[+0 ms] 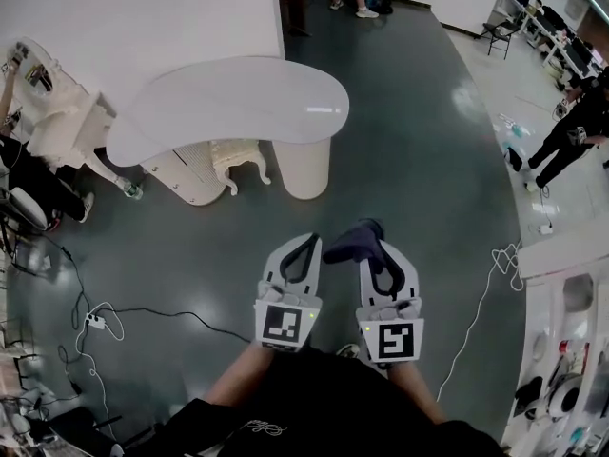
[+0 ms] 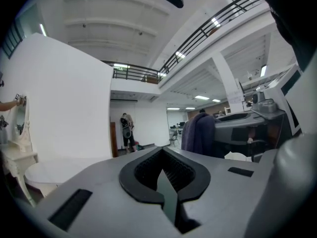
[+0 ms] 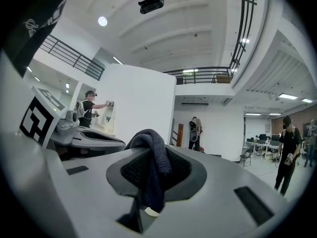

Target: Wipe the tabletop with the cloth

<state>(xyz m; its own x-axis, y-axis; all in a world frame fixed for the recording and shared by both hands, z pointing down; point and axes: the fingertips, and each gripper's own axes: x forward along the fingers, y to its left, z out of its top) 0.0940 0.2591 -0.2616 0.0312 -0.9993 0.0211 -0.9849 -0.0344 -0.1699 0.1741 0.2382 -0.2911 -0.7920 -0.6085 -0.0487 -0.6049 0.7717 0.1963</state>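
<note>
Cloth (image 3: 151,157) hangs pinched in the right tool (image 3: 147,182), draped over its tips; the left tool (image 2: 163,175) is closed on nothing. The white surface (image 1: 238,103) stands well ahead: bring the cloth over it, lay it flat, press evenly.

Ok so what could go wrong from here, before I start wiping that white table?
The cloth is pinched bunched in the right gripper, so it might slip out or wipe with little contact. Cables lie on the floor at the left, a possible trip on the way to the tabletop.
</note>
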